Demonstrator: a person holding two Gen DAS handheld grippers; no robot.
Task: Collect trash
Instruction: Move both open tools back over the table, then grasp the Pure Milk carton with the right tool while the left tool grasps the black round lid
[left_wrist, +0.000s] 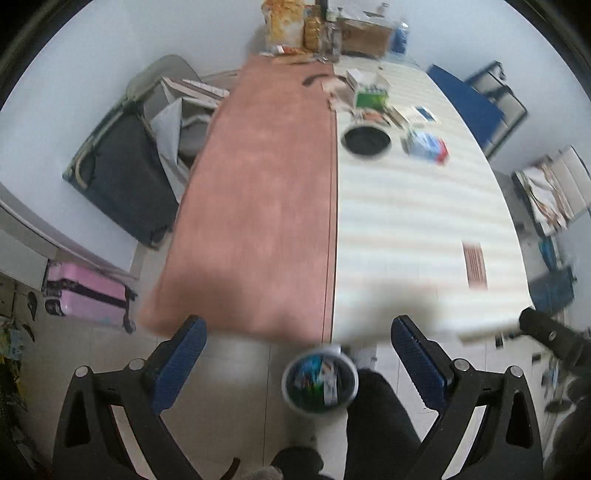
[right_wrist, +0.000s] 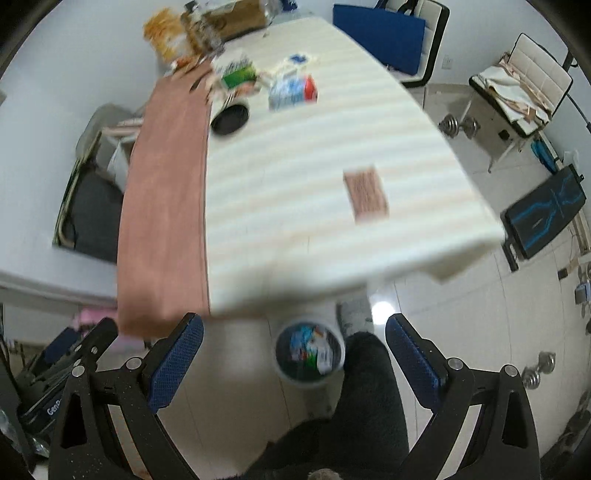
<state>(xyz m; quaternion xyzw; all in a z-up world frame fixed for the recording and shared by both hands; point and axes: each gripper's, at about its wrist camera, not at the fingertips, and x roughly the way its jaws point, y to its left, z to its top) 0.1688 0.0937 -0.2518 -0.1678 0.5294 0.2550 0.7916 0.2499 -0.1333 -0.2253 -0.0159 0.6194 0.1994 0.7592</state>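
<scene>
**With both tools empty, the remaining trash sits far up the table**

While I read the left wrist view, my left gripper (left_wrist: 298, 360) hangs above the near end of the table (left_wrist: 406, 221) with its blue pads spread wide and nothing between them. Below it on the floor stands the white bin (left_wrist: 320, 380), already holding coloured wrappers, just beside the person's dark trouser leg (left_wrist: 376, 417). On the striped white half of the table, near its right edge, lies a flat brown-pink card (left_wrist: 474, 264). Far up the table I see a blue-and-red packet (left_wrist: 426, 146) to the right of a dark round bowl (left_wrist: 365, 140), and beyond them a green-and-white carton (left_wrist: 371, 94). Motion blur softens all of it.

From the right wrist view, my right gripper (right_wrist: 293, 356) is likewise spread apart and empty, above the same bin (right_wrist: 309, 354). The card (right_wrist: 365, 195) lies towards the right, well apart from the packet (right_wrist: 293, 90) at the far end.

I judge the card light, thin and lying flush, so it would be awkward to pinch; I would slide it to the table edge and grip an overhanging side. The packet looks soft and crushable with some bulk; I would close across its short side, gently, expecting it to give.
</scene>
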